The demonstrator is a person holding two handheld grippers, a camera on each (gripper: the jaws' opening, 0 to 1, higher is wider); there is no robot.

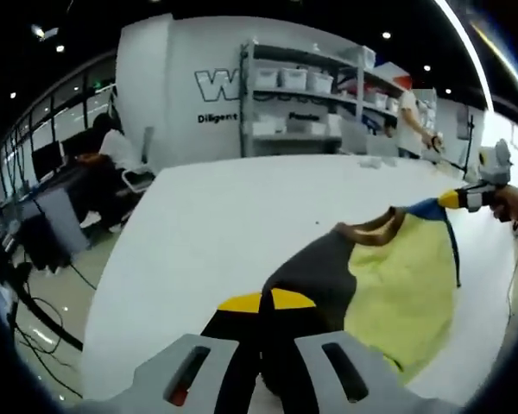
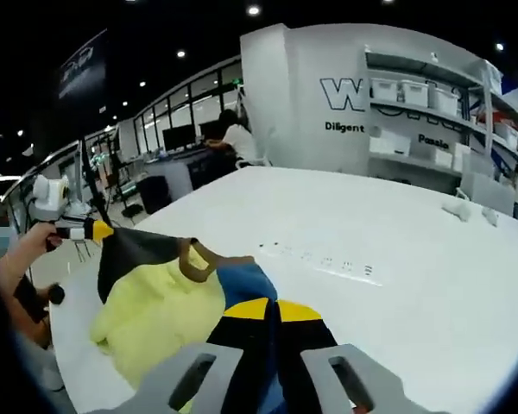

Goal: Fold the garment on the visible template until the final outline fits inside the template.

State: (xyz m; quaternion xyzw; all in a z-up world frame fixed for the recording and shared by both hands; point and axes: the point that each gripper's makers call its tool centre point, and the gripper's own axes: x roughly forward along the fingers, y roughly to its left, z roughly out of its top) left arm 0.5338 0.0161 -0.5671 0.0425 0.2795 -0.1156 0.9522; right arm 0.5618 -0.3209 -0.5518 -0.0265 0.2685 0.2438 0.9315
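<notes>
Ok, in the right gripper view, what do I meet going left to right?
Left gripper pinching the garment's corner → yellow part of the garment → right gripper shut on its blue part → bare white table.

Both grippers closed — left gripper point(image 1: 265, 304) and right gripper point(image 2: 270, 312) — held apart at matching height.

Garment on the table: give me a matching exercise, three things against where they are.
Things:
1. garment
2. storage shelves
3. seated person

Places:
A. against the back wall
B. at a desk beside the white table
C. held up over the table between both grippers' jaws

Pairs: 1-C, 2-A, 3-B
</notes>
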